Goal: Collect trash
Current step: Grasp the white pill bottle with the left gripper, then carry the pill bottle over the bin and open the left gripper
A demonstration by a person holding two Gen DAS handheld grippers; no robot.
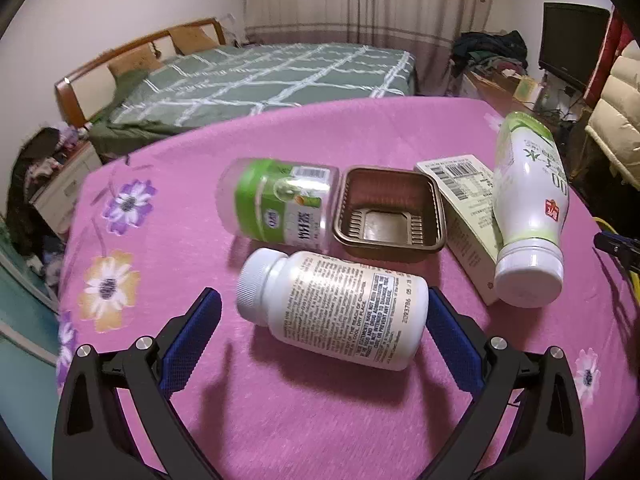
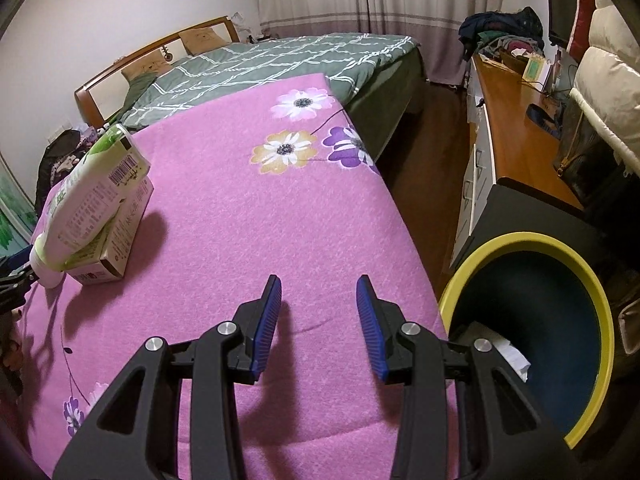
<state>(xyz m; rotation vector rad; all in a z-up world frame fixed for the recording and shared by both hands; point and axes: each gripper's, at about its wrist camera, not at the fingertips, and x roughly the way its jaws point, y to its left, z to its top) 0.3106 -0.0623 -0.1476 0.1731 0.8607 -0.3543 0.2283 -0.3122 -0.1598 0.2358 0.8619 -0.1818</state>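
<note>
A white pill bottle lies on its side on the pink flowered tablecloth. My left gripper is open, its blue pads either side of the bottle, not closed on it. Behind lie a clear jar with a green label, a brown plastic tray, a cardboard box and a white-green drink bottle leaning on the box. My right gripper is open and empty above the cloth. The box and drink bottle lie to its left.
A yellow-rimmed bin with white paper inside stands off the table's right edge. A bed with a green quilt is behind the table. A wooden desk runs along the right wall.
</note>
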